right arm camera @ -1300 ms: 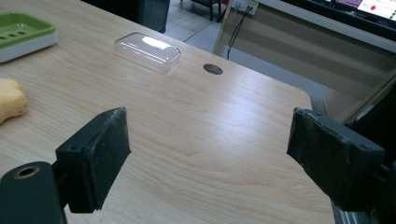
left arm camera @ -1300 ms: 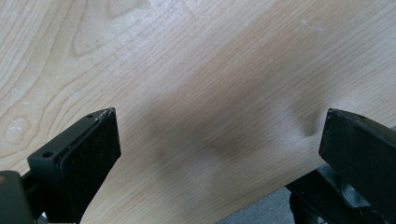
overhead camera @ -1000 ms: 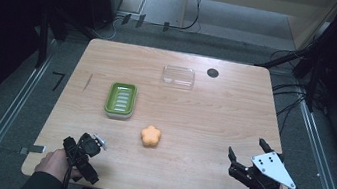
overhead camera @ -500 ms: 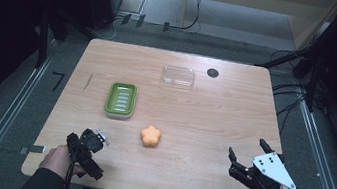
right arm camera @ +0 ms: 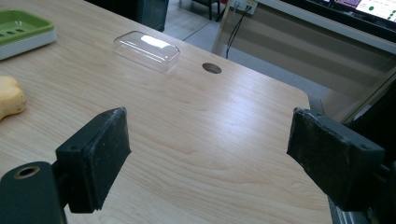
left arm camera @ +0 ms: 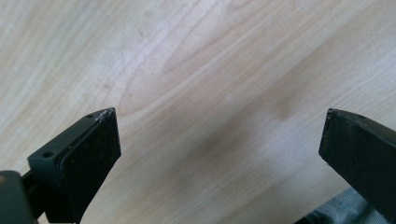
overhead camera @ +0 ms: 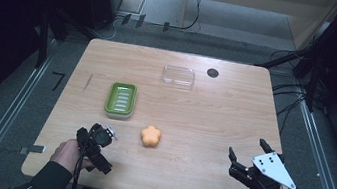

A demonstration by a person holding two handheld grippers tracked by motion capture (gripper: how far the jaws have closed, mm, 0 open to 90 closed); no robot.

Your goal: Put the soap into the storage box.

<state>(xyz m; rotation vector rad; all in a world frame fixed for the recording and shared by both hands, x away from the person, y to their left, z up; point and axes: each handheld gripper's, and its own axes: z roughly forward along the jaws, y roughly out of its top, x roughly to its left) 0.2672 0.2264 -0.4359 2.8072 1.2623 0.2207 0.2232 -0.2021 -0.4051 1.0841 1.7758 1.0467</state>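
Soap [overhead camera: 150, 136]: orange, flower-shaped, lying bare on the table [overhead camera: 213, 116], just beside the green dish's [overhead camera: 120, 99] near right corner.
Left gripper [overhead camera: 90, 139]: jaws apart, empty, near the soap.
Right gripper [overhead camera: 247, 163]: jaws apart, empty, well away.
Progress: judged unstarted; grasping and placing remain.

Orange flower-shaped soap [overhead camera: 150, 136] sits mid-table, near side; green ridged plastic soap dish [overhead camera: 120, 99] just far-left of it; clear plastic lid [overhead camera: 178, 76] farther back, w/ round table hole [overhead camera: 212, 73] to its right.
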